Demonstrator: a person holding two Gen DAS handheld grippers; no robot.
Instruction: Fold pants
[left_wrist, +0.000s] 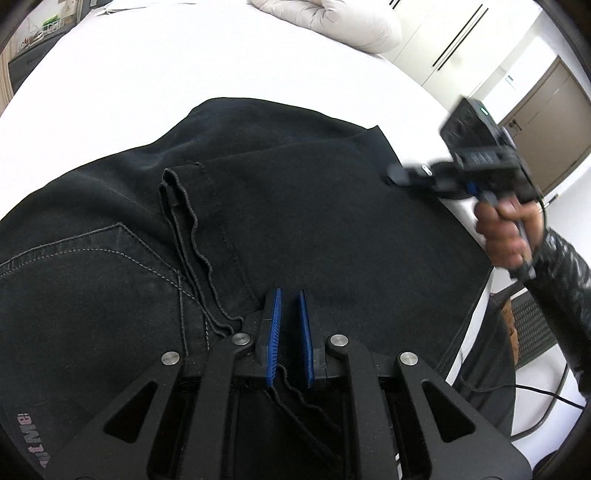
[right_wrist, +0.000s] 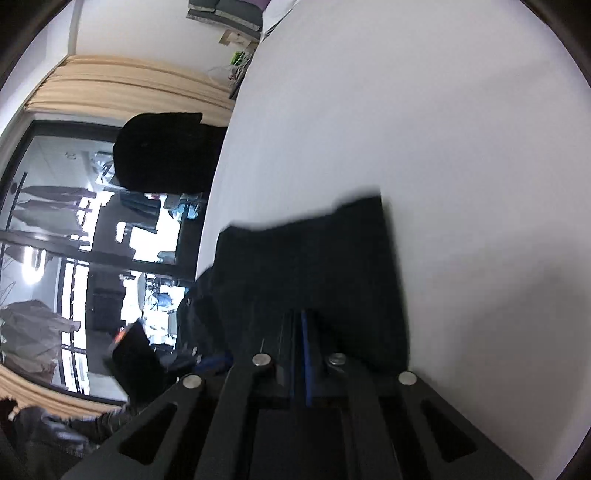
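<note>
Black jeans (left_wrist: 295, 229) lie folded on a white bed (left_wrist: 184, 74), a leg hem (left_wrist: 184, 192) laid over the seat with its back pocket (left_wrist: 92, 266). My left gripper (left_wrist: 290, 295) hovers low over the jeans with its blue pads slightly apart and nothing between them. My right gripper (left_wrist: 397, 177) shows at the right of the left wrist view, at the jeans' far right edge. In the right wrist view my right gripper (right_wrist: 301, 314) has its blue pads pressed together on the blurred black fabric (right_wrist: 314, 258).
A beige pillow (left_wrist: 332, 18) lies at the far end of the bed. A cable (left_wrist: 535, 398) trails off the bed's right edge. In the right wrist view a dark garment (right_wrist: 162, 155) hangs off the bed edge before curtains and a window.
</note>
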